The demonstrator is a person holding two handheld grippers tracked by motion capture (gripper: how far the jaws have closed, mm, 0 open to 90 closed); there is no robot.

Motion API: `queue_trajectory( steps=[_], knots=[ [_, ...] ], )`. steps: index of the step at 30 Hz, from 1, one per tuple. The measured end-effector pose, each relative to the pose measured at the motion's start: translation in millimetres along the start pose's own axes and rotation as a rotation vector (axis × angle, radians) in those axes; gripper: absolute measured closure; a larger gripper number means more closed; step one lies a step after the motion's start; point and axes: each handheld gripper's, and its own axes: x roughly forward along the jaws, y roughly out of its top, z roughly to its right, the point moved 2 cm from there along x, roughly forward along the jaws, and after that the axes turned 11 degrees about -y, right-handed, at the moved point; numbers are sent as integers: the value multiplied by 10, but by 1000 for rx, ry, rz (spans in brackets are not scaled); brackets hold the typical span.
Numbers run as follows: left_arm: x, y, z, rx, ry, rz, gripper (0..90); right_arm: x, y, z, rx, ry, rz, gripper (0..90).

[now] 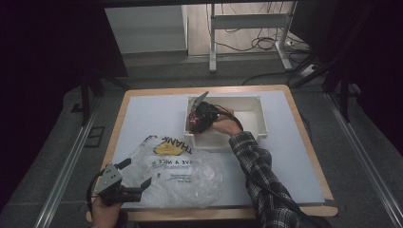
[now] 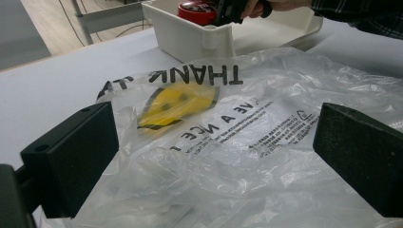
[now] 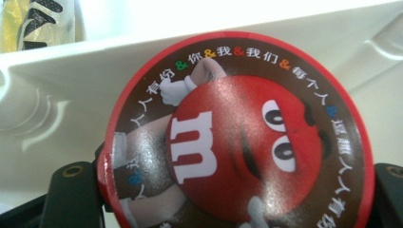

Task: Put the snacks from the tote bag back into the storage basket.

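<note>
A round red candy tin (image 3: pixel 237 137) with a cartoon face on its lid sits between the jaws of my right gripper (image 3: pixel 233 199), which is shut on its sides. The tin (image 1: pixel 192 121) and right gripper (image 1: pixel 195 122) are inside the white plastic bin (image 1: pixel 259 118), at its left end. A clear plastic bag (image 1: pixel 180 175) printed with black letters and a yellow smiley lies flat in front of the bin. My left gripper (image 1: pixel 138 172) stands open at the bag's near left corner. In the left gripper view its jaws (image 2: pixel 216 156) straddle the crumpled bag (image 2: pixel 237 142) without pressing on it.
The bin (image 2: pixel 190 40) stands at the back middle of a white tabletop (image 1: pixel 294 156) with a wooden edge. Beyond the table are a desk frame (image 1: pixel 212 42) and loose cables on the floor. Metal rails run along both sides.
</note>
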Motion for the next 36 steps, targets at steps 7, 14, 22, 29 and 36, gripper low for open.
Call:
queue_trajectory(
  steps=[7,14,22,29,36],
  knots=[
    [-2,-1,-1,-2,1,1,12,84,-41,-12,-11,-10,-12,254],
    [-2,-1,-2,-3,0,0,11,95,-71,15,25,2,-6,249],
    [2,0,2,-2,-2,-2,12,72,-39,7,62,15,23,125],
    [5,1,6,-1,-2,-4,12,51,-30,-4,56,-4,28,98],
    [3,0,4,-1,-1,-5,12,-1,-11,-1,58,-19,42,80]
  ],
)
